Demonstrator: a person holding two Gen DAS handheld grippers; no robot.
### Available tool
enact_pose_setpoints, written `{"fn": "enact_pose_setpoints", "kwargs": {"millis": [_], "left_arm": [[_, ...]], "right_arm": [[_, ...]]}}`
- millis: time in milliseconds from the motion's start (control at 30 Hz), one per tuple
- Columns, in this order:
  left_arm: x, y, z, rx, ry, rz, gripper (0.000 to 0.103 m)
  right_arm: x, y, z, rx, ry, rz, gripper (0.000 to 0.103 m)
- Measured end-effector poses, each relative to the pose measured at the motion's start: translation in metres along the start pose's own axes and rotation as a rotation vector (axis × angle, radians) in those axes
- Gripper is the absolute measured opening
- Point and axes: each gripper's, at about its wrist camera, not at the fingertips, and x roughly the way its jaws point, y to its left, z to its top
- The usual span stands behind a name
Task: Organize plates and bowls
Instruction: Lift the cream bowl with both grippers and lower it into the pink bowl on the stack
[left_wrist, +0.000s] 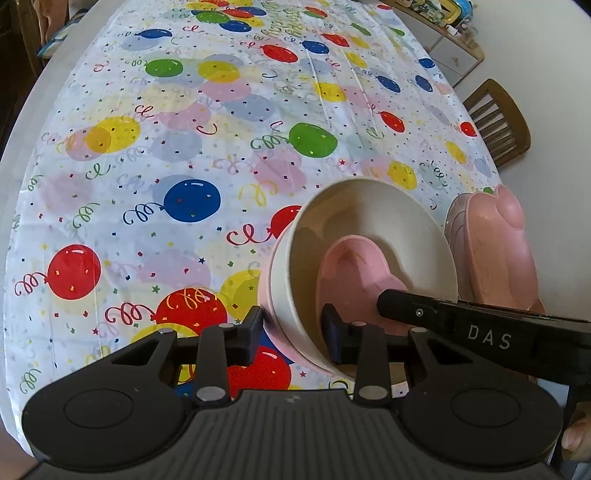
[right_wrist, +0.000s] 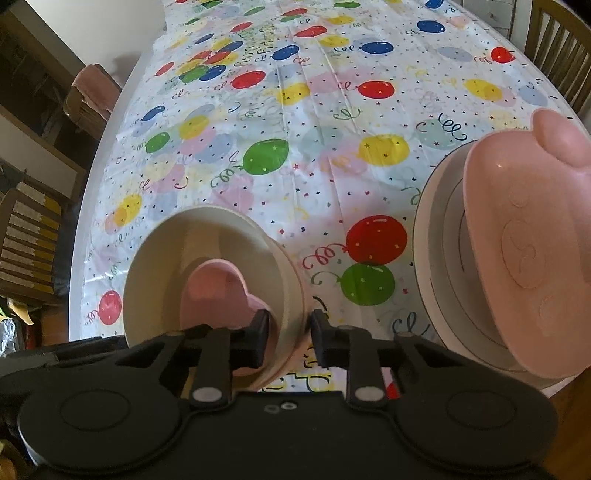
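Observation:
A cream bowl (left_wrist: 373, 221) sits nested in a pink bowl (left_wrist: 275, 328) on the balloon tablecloth, with a small pink heart-shaped dish (left_wrist: 354, 273) inside it. My left gripper (left_wrist: 295, 328) straddles the near-left rim of the nested bowls, one finger outside, one inside, jaws apart. My right gripper (right_wrist: 288, 332) straddles the right rim of the cream bowl (right_wrist: 207, 236), its left finger inside by the heart dish (right_wrist: 218, 288), with a narrow gap around the wall. A pink animal-shaped plate (right_wrist: 532, 243) lies on a stack of white plates (right_wrist: 432, 258) to the right.
The table (left_wrist: 184, 147) carries a balloon-print cloth. Wooden chairs stand at the right edge (left_wrist: 498, 122) and at the left (right_wrist: 29, 243). The plate stack (left_wrist: 491, 251) sits close to the table's right edge. A cabinet (left_wrist: 454, 55) stands beyond the far corner.

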Motion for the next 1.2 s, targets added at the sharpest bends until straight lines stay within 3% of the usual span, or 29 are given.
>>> {"fn": "enact_pose_setpoints", "kwargs": {"millis": [633, 1200], "left_arm": [[-0.041, -0.032, 0.016, 0.104, -0.047, -0.034, 0.033], [-0.041, -0.123, 0.034, 0.239, -0.065, -0.053, 0.033]], "right_arm": [[-0.051, 0.007, 0.004, -0.001, -0.097, -0.028, 0.023], [-0.106, -0.057, 0.018, 0.075, -0.189, -0.048, 0.023]]}}
